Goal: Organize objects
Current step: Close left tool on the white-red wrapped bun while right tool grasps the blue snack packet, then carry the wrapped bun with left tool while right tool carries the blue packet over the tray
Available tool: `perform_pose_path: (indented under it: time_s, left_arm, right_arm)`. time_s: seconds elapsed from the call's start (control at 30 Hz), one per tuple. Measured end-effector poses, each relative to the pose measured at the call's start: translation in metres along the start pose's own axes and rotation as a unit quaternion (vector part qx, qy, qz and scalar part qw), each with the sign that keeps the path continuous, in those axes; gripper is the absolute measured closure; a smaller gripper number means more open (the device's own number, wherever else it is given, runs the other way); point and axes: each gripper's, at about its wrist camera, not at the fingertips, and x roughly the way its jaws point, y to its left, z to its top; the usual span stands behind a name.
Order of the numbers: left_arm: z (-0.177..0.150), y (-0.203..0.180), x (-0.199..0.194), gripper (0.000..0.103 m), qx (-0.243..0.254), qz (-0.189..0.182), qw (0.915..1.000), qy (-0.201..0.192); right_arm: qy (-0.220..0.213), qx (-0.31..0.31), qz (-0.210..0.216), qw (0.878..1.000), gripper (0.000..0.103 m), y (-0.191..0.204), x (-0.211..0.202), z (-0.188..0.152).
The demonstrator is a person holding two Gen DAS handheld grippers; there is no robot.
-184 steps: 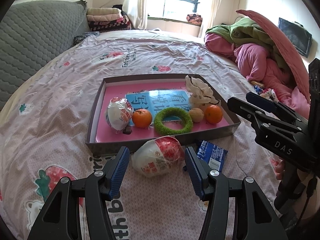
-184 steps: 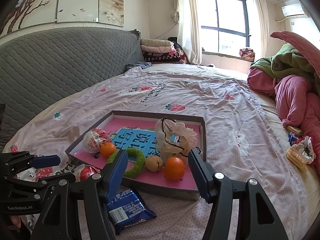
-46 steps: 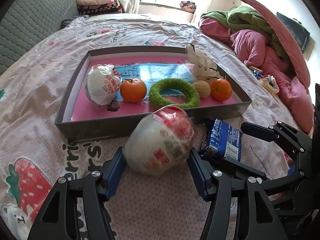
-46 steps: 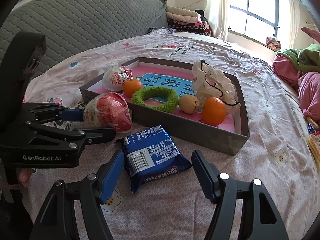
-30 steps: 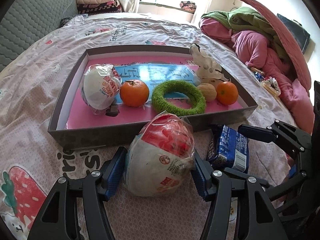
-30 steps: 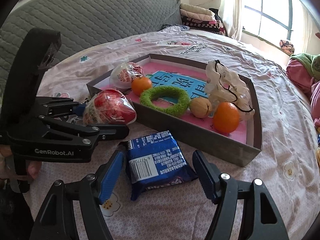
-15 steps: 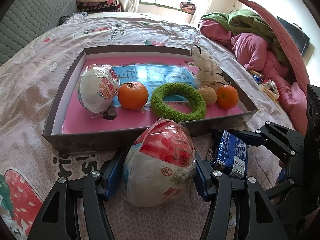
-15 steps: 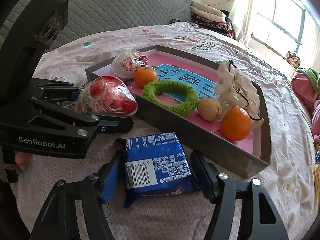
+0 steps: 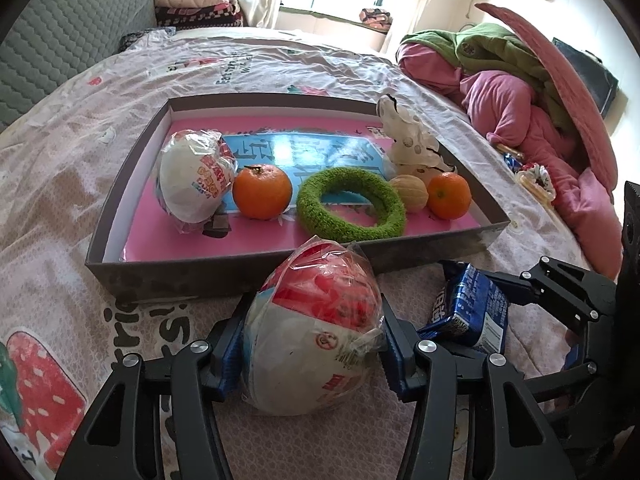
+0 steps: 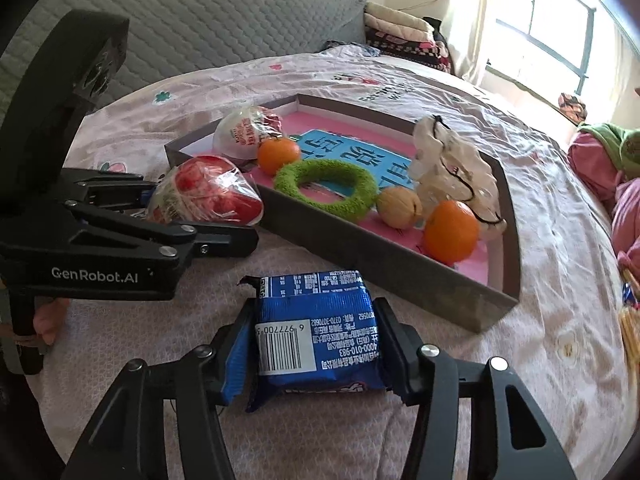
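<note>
Step in hand: grasp and lift, both sides at once. My left claw (image 9: 312, 344) is clamped on the wrapped egg (image 9: 314, 328), pads pressed against its two flanks. My right claw (image 10: 312, 344) is clamped on the blue snack packet (image 10: 316, 332), and the foil buckles slightly between the pads. Both items sit just short of the tray (image 9: 224, 272), whose near wall stands directly ahead of each claw.

Next move, as I judge it: raise each item above the near wall, carry it forward and release it on bare pink floor.

Materials:
- Egg: rounded, rigid-looking, sheathed in crinkled, slippery film.
- Packet: flat, soft, glossy foil pillow.
- Tray: shallow grey card box with a pink liner.
- Bed (image 9: 68, 184): soft printed sheet, which yields under load.

Ahead, inside the tray, a fuzzy green ring (image 9: 352, 210) and a smooth orange (image 9: 262, 191) occupy the front row.
</note>
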Motion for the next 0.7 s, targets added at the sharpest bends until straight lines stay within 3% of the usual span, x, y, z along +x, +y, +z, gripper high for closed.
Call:
perform_pose_path:
  time_s: [0.4,0.7]
  left_arm:
    - [-0.001,-0.01,-0.032,0.046,0.011,0.006,0.9993,-0.036]
    - [0.008,-0.016,-0.049,0.046,0.035,0.032,0.9965,-0.068]
  right_arm:
    - [-0.07,0.057,-0.012,0.996,0.047,-0.02,-0.033,0.005]
    - [-0.114,0.098,-0.012,0.989,0.047,-0.038,-0.051,0.018]
